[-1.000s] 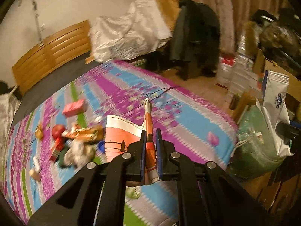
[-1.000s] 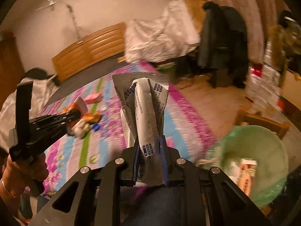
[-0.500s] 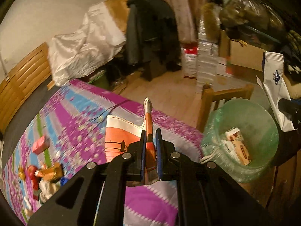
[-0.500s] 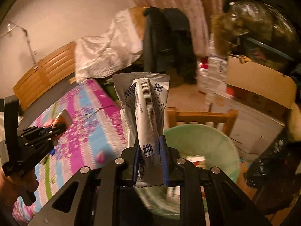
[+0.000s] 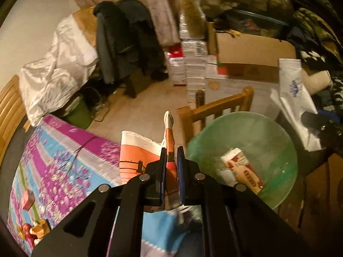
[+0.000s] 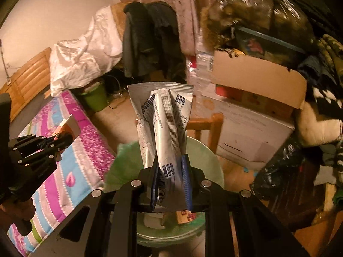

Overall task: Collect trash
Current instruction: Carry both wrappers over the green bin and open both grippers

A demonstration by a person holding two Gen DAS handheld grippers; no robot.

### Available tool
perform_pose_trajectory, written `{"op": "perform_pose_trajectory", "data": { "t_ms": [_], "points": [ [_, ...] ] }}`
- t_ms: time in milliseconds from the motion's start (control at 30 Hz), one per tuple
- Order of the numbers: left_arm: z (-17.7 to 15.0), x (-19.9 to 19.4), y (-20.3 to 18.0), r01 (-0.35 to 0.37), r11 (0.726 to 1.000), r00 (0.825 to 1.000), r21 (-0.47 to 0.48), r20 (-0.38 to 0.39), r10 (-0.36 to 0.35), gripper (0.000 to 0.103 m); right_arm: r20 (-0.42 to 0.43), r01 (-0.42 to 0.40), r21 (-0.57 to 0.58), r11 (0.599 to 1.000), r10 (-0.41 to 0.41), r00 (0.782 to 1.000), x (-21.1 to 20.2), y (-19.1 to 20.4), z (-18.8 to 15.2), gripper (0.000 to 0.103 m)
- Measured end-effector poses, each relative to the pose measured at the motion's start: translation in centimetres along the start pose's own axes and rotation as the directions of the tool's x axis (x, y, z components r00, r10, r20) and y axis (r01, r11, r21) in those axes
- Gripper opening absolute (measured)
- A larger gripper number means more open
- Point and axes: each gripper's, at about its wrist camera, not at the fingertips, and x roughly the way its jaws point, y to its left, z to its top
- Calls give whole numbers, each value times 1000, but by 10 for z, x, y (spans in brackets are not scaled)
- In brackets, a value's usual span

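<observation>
Clutter filled the far side of the room I was working in: a dark coat [image 5: 126,36] draped over a chair, a white sheet [image 5: 57,68] bunched beside it, and cardboard boxes [image 5: 253,51] stacked against the curtain. Nearer to me lay the bed with its pink, blue and purple striped cover [image 5: 64,160], a few scraps of trash [image 5: 34,231] left at its far corner. My left gripper [image 5: 171,167] had its fingers pinched on an orange and white wrapper [image 5: 137,156], held above the edge of the bed just beside the green-lined trash bin [image 5: 268,132]. A red and white carton [image 5: 242,169] lay inside that bin. My right gripper [image 6: 170,175] had its fingers clamped on a crumpled silver packet [image 6: 165,124] with dark blue print, standing upright directly above the bin [image 6: 201,152]. Behind the bin stood a wooden chair [image 5: 218,107].
</observation>
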Motion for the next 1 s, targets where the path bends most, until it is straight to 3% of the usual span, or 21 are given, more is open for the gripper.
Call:
{"op": "perform_pose_trajectory", "data": {
  "t_ms": [300,767,867,900,933,1000],
  "points": [
    [6,17,-37,123,991,992,44,-44,-121,8,-75,61,69,996,-56,996,18,-33,-14,21],
    [3,26,-47,176,984,981,41,-84,-172,8,-95,44,78,996,-37,995,27,-30,-18,21],
    [4,25,-46,246,969,967,26,-80,-244,10,-82,15,84,996,-8,997,27,-28,-17,25],
    [4,24,-45,265,964,961,22,-82,-263,15,-78,13,87,996,-6,997,27,-28,-17,37],
    [5,25,-44,268,963,960,11,-87,-266,34,-75,21,92,996,-14,997,27,-28,-18,42],
    [4,24,-40,266,964,961,-14,-71,-266,49,-67,21,96,995,-14,998,26,-29,-17,44]
  ]
}}
